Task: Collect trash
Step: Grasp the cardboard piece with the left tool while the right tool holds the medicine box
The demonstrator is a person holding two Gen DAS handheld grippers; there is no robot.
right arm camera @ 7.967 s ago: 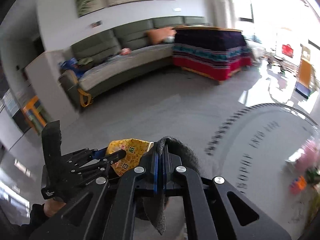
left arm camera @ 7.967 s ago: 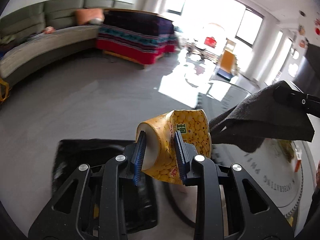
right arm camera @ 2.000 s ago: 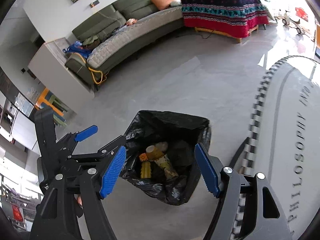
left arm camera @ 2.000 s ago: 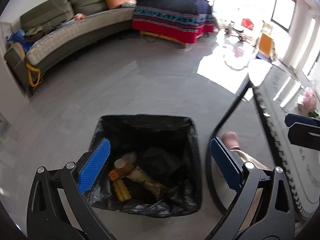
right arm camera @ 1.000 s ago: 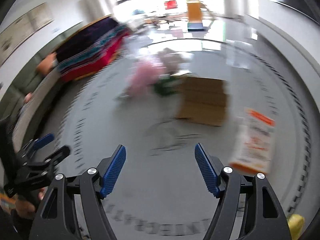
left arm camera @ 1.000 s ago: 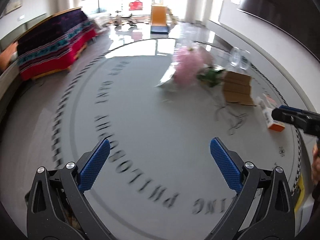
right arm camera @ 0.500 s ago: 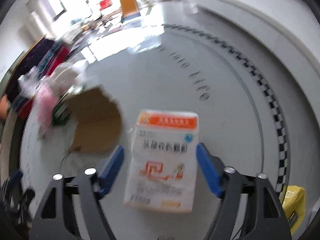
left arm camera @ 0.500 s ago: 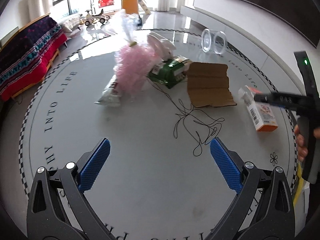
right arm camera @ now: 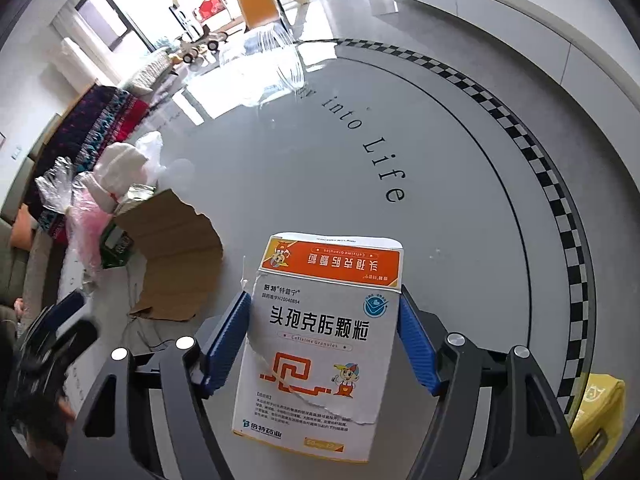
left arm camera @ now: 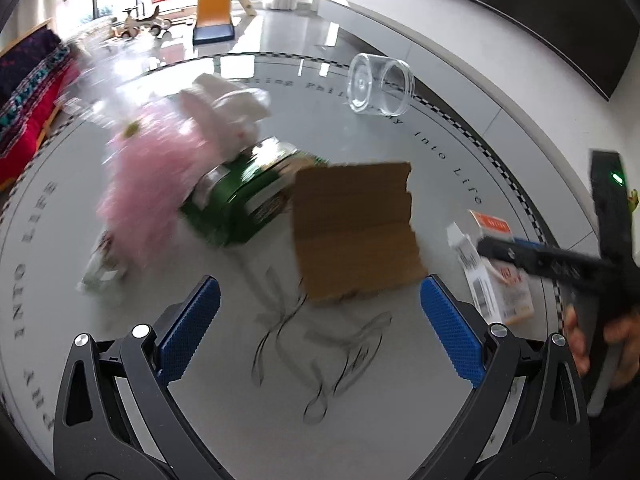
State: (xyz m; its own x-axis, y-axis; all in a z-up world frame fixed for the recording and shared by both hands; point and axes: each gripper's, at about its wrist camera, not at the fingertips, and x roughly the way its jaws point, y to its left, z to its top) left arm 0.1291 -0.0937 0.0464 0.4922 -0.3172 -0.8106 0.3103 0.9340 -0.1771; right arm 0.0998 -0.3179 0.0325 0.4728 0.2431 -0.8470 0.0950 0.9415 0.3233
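White-and-orange torn cardboard medicine box (right arm camera: pixel 320 344) bracketed lower centre by right gripper (right arm camera: pixel 324 344), fingers wide, closing; light, crushable, best taken across long sides. Left gripper (left arm camera: pixel 320 330) fingers wide, empty.

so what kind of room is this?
Most likely a home living room: a round printed table strewn with trash, a toy slide by bright windows, and a blanket-covered piece of furniture beside it.

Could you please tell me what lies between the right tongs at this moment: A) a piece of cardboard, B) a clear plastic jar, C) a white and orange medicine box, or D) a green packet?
C: the medicine box lies on the table between the blue pads of the right tongs.
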